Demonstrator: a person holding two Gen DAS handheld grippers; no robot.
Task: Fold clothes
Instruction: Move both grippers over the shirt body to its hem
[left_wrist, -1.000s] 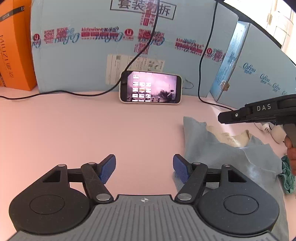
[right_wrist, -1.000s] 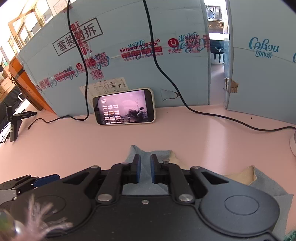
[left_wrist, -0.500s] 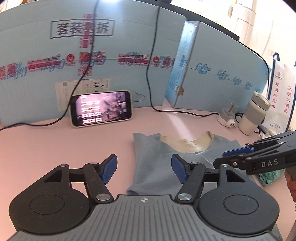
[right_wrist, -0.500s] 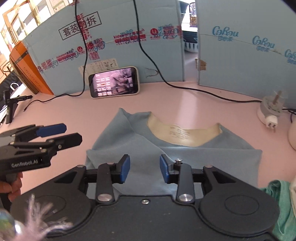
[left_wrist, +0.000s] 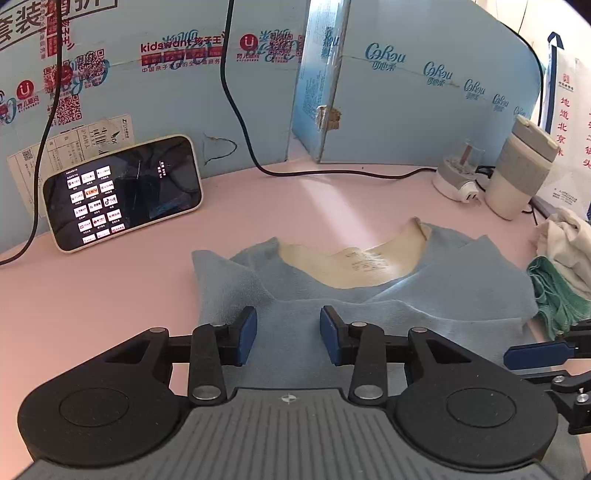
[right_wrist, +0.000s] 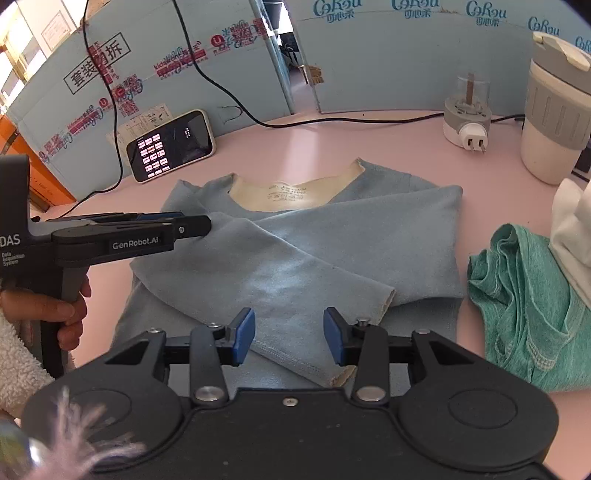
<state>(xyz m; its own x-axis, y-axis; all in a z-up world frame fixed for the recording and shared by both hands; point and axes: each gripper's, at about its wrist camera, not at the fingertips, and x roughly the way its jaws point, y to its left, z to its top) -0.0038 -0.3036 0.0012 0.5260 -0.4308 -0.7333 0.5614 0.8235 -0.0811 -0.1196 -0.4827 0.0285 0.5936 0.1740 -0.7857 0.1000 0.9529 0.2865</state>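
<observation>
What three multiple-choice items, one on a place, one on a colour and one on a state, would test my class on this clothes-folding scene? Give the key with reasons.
1. Where does the phone stand?
A. leaning on the blue board behind the blue shirt
B. flat on the shirt
C. beside the cup

2. What colour is the crumpled garment on the shirt's right?
A. orange
B. green
C. black

3. How do the shirt's sleeves lie?
A. spread wide
C. hanging off the table
B. crossed over the body

Key: 1 A, it is propped against the board; 2 B, its knit is green; 3 B, both sleeves overlap on the front.
</observation>
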